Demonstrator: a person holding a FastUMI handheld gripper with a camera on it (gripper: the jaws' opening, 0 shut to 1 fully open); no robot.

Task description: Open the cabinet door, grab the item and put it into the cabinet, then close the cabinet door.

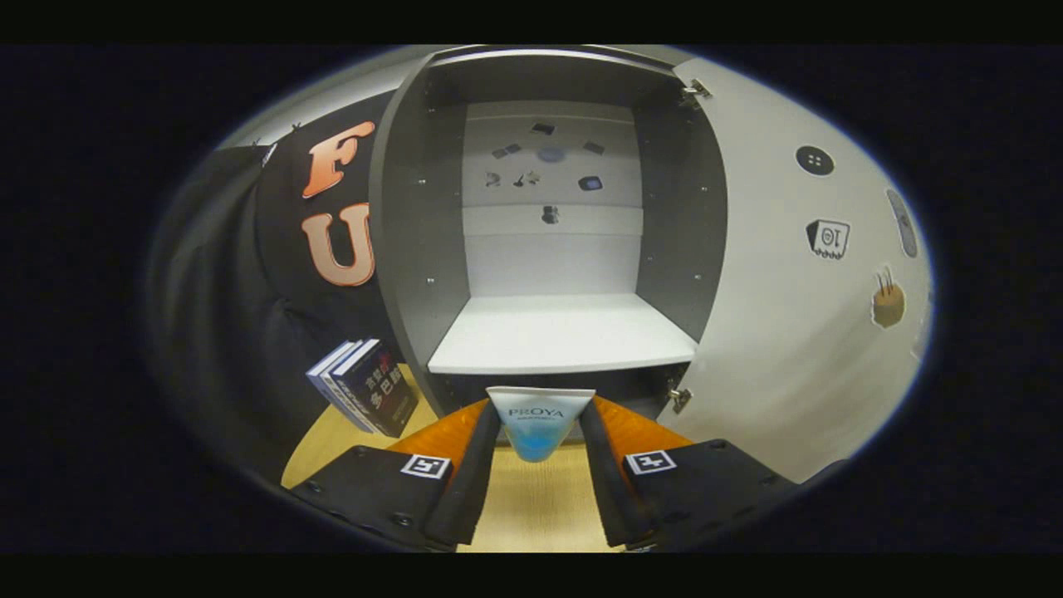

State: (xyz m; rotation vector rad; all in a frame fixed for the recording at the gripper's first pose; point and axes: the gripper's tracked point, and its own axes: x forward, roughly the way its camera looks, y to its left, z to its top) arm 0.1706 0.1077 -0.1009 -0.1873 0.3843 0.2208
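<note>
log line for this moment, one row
phase: carry to cabinet | gripper: shut on tube | door: open | shelf: ahead

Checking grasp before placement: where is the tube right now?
In the gripper view, the tube is clamped between the gripper fingers, just in front of the open cabinet's white shelf, books to its left.

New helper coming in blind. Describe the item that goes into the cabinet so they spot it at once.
Start at the open cabinet with its door swung right. Just below its white shelf, the gripper is shut on a tube over the wooden table. Unlike the dark books leaning at the left, it is white fading to blue.
</note>
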